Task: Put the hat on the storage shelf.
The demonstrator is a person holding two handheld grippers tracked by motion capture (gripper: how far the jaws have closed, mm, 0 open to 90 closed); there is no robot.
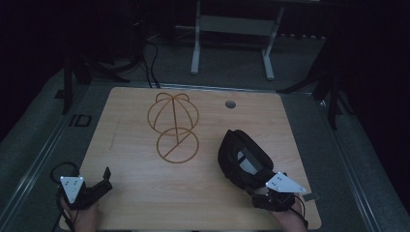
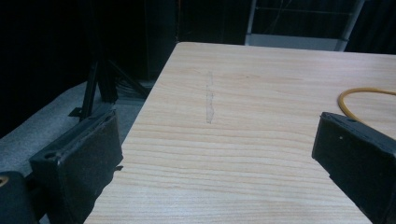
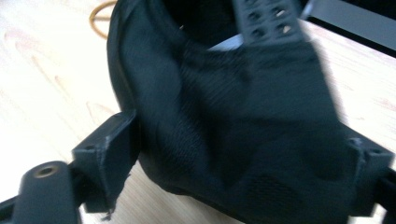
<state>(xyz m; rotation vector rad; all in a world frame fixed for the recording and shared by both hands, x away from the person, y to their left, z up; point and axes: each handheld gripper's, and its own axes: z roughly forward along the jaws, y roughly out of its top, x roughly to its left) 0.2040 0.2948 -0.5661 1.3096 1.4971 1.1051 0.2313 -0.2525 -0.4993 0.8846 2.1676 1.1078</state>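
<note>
A black cap (image 1: 241,159) with a mesh back and a perforated strap lies on the right side of the wooden table (image 1: 145,203). My right gripper (image 1: 258,187) is at the cap's near edge. In the right gripper view the cap (image 3: 224,93) bulges between the wide-apart jaws of my right gripper (image 3: 243,158), with fabric against both pads, but I see no squeeze. My left gripper (image 1: 107,179) rests at the table's front left corner. In the left gripper view my left gripper (image 2: 217,154) stands open over bare wood.
A golden wire outline of two stacked rings (image 1: 172,126) lies flat at mid-table; its edge (image 2: 364,93) is also in the left gripper view. A round hole (image 1: 230,104) sits near the far edge. A white desk frame (image 1: 196,43) and dark stands (image 1: 67,82) are beyond the table.
</note>
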